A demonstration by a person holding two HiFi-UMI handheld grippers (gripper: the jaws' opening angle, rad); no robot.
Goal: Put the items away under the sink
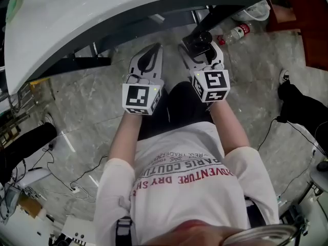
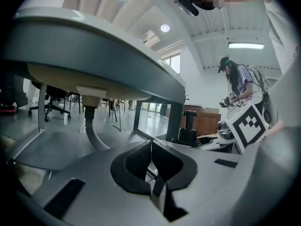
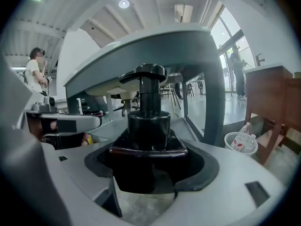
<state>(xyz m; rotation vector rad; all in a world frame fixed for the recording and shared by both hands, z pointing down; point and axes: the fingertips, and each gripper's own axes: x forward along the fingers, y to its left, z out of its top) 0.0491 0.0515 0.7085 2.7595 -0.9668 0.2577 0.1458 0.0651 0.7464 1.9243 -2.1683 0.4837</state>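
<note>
**Q:** What is recorded for the right gripper (image 3: 150,166)?

**A:** It is clenched on a black pump bottle (image 3: 149,121). The bottle's broad base is clamped between the jaws, and its pump head stands up beyond them.

**Q:** Where is the bottle placed?

**A:** In the head view the black pump bottle (image 1: 201,39) is seen at the far end of the right gripper (image 1: 197,48), just under the near edge of the white sink (image 1: 128,14) and off the floor.

**Q:** And the left gripper (image 2: 151,147)?

**A:** Its jaws are pressed together with nothing between them. The left gripper (image 1: 152,53) is held just left of the right one, with its tips towards the sink's underside.

**Q:** What else is noted?

**A:** A clear plastic bottle (image 1: 237,33) is noted lying on the floor to the right. A white basket (image 3: 241,142) is seen farther right.
</note>
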